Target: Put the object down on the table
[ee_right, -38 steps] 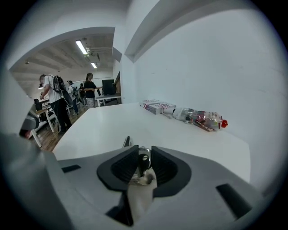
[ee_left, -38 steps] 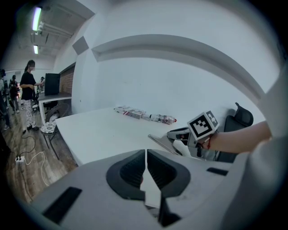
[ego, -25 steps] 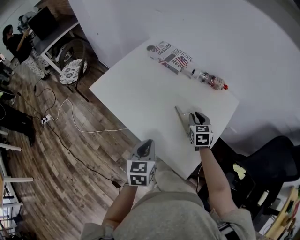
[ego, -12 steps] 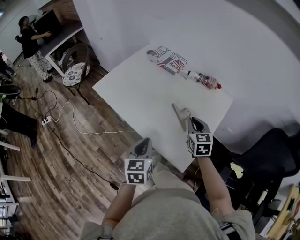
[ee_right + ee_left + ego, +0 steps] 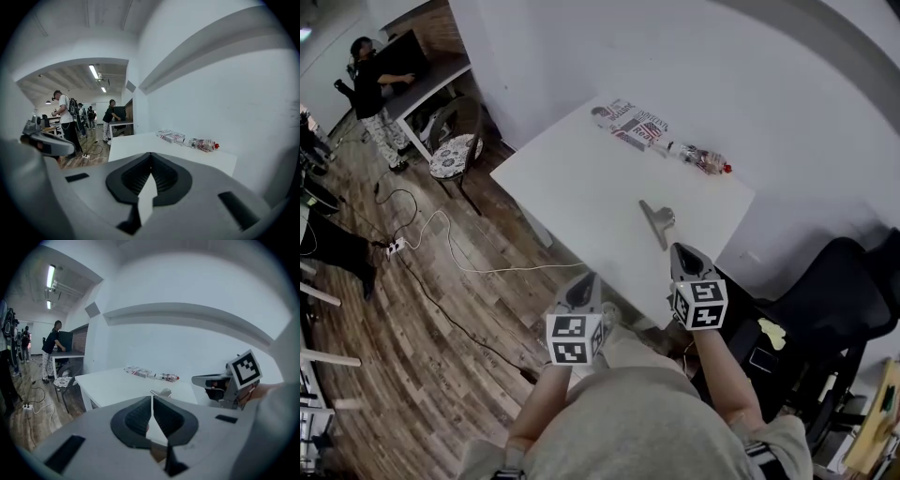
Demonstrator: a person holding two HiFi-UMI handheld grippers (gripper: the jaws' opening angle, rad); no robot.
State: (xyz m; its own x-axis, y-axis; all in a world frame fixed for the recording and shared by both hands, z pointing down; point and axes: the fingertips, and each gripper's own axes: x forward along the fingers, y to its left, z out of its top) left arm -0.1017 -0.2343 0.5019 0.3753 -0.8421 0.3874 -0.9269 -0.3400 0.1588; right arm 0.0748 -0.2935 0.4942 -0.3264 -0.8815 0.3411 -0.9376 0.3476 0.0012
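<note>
A grey flat tool with a round knob (image 5: 656, 221) lies on the white table (image 5: 581, 178) near its front right corner; it also shows in the left gripper view (image 5: 161, 392). My right gripper (image 5: 680, 249) hangs just off the table's near edge, a short way from the tool and not touching it. Its jaws are shut with nothing between them (image 5: 151, 155). My left gripper (image 5: 589, 280) is lower left of it, beyond the table edge, also shut and holding nothing (image 5: 152, 399). The tool is hidden in the right gripper view.
At the table's far side lie a plastic bottle with a red cap (image 5: 703, 159) and a printed pack (image 5: 628, 122). A black office chair (image 5: 825, 300) stands at the right, a cushioned chair (image 5: 455, 155) at the left. A cable (image 5: 441, 244) runs over the wooden floor.
My right gripper has pulled back from the tool toward the body, leaving the tool lying on the table. The left gripper has barely moved.
</note>
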